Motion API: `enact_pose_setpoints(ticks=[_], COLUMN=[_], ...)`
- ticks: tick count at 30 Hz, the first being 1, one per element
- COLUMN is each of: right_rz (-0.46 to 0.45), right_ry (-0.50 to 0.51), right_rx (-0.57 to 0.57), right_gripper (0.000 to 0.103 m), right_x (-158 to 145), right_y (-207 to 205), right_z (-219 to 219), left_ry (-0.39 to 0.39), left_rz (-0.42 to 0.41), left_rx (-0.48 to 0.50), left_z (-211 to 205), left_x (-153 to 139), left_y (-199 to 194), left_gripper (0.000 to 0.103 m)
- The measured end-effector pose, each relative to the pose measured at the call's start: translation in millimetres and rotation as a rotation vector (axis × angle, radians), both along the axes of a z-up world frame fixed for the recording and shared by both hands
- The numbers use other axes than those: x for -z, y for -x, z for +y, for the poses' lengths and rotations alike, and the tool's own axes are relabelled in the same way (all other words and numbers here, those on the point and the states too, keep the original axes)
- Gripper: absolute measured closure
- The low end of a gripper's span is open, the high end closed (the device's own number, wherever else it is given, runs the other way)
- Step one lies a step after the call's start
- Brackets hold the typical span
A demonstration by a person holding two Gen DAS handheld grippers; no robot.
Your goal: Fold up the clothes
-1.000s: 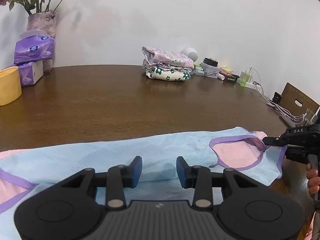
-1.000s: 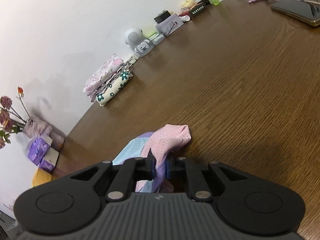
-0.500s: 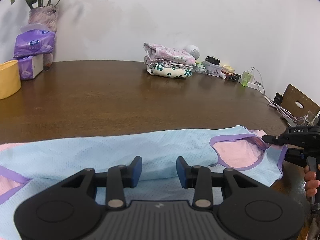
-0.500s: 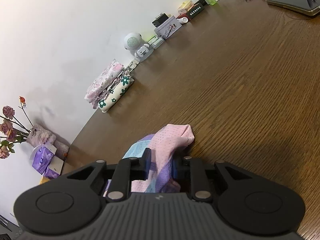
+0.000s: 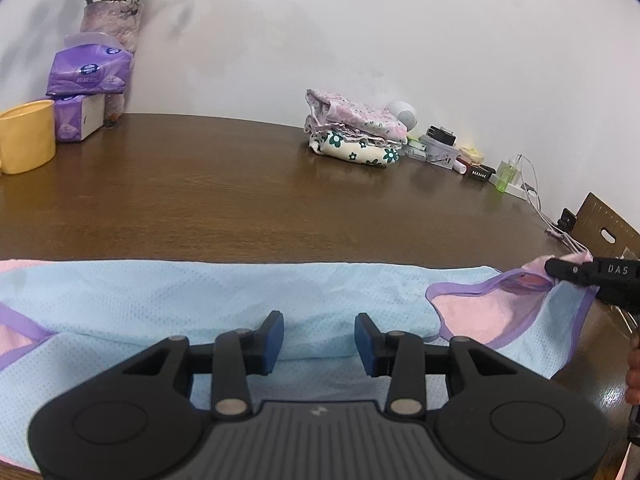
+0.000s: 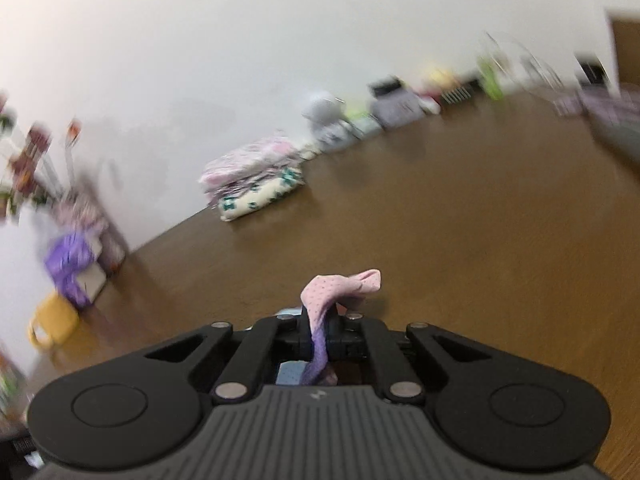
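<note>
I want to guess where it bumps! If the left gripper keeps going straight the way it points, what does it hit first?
Probably the light blue top. The left gripper points slightly downward with open jaws, and the cloth lies just beyond its fingertips. Past that is bare brown table. Depth is hard to judge.

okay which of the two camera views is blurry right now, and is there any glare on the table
Right wrist view: motion-smeared background, yet the right gripper and its pinched pink strap stay sharp. Left wrist view: crisp, fisheye-curved; a bright glare patch on the brown wooden table, lower right beside the pale blue mesh top.
</note>
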State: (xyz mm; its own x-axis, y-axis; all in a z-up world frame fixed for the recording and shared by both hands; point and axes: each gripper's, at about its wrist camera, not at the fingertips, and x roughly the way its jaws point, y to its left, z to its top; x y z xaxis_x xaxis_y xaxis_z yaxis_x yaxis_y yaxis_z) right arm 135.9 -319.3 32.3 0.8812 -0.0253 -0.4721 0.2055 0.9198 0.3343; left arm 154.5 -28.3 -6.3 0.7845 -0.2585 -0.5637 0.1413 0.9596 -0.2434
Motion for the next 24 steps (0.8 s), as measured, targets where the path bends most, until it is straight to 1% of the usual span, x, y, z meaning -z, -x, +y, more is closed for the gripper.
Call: enact_pose_setpoints(ticks=[4,5,7,9,11,13,15,17,18,22,24], right_rz=[0.041,0.056,0.081,0.103,0.120,0.124,0.120,0.109,0.102,0.077,0.070], right_ry=[0.065,0.057,-0.002,-0.118,-0.230,-0.316,-0.371,-0.403,-0.407,-0.409,-0.407], right_rx=[-0.041,-0.039,-0.009,0.031,0.077,0.116,0.138,0.150,0.154,0.171,0.178], right_gripper=[0.101,0.101,0.100,0.099,0.096,0.093,0.087,0.082,0.081,0.082,0.085], right_x=[-9,-9,-4,5,15,25,34,40,41,46,48], right_y=[-7,-9,-10,-9,-7,-5,-3,-3,-3,-5,-5], right_z=[10,9,3,-11,-23,-31,-34,-34,-33,-29,-29], left_ry=[0.013,0.016,0.021,0.024,0.027,0.027,0.027,0.029,0.029,0.030,0.030], left_rz=[-0.005,-0.006,-0.007,-0.008,-0.010,-0.011,-0.011,-0.011,-0.011,-0.012,-0.012], left_rx=[0.000,0.000,0.002,0.005,0.011,0.014,0.015,0.016,0.016,0.017,0.017], left_z=[2,2,3,3,3,3,3,3,3,3,3], left_x=[0,0,0,0,1,1,1,1,1,1,1], left_y=[1,1,2,2,3,2,2,2,2,2,2], left_gripper=[0.065,0.065,0.065,0.064,0.061,0.061,0.060,0.060,0.060,0.060,0.060])
